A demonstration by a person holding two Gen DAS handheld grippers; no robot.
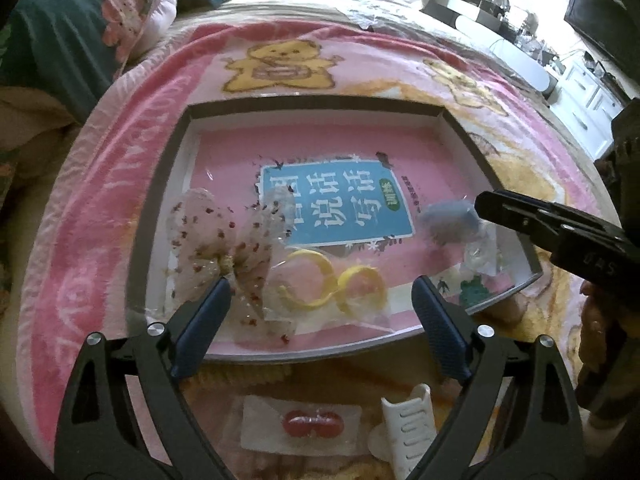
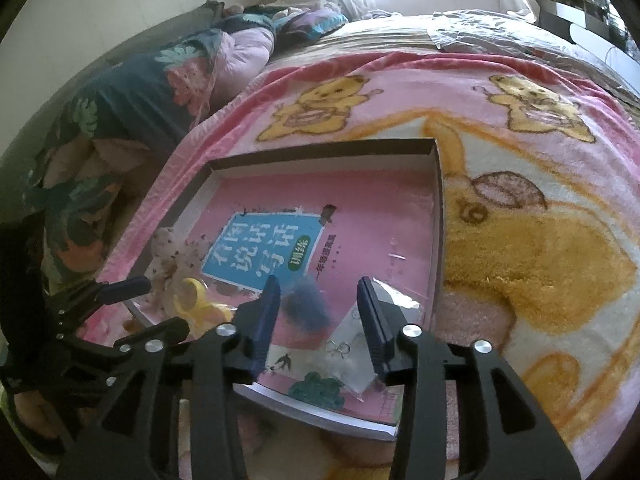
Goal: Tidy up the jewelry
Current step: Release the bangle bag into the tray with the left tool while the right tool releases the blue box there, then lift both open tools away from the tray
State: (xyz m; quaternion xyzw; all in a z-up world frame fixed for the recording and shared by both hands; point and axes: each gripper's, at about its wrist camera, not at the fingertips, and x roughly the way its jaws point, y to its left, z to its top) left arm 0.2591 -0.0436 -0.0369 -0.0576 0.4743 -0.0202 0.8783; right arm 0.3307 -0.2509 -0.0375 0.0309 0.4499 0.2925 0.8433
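1. We take the shallow dark-walled box (image 1: 320, 105) as our landmark; it lies on a pink teddy-bear blanket (image 1: 132, 152) spread over a bed.
2. The floor of the box is covered by a pink book (image 2: 352, 196) with a blue title panel, which fills most of the inside.
3. Inside the box, at its left side in the left wrist view, we see a translucent speckled bow hair accessory (image 1: 224, 240) in a clear wrapper.
4. Just beside the bow, toward the box's near wall, lie yellow hoop pieces (image 1: 332, 280) in a clear bag.
5. At the box's right side rests a fuzzy blue-grey pompom piece (image 2: 308, 304), and beside it a clear bag holding small silver bow earrings (image 2: 340, 348).
6. Outside the box, just in front of its near wall, we see a white card with two red beads (image 1: 312, 424) and a white hair claw clip (image 1: 412, 428) on the blanket.
7. Our left gripper (image 1: 322, 296) hovers over the box's near-left part, jaws spread wide and holding nothing; the yellow hoops show between the fingers but are not touched.
8. Our right gripper (image 2: 318, 304) is over the box's near-right corner, jaws partly apart and released; the pompom and the earring bag lie between its fingers, with neither pad pressing on them.
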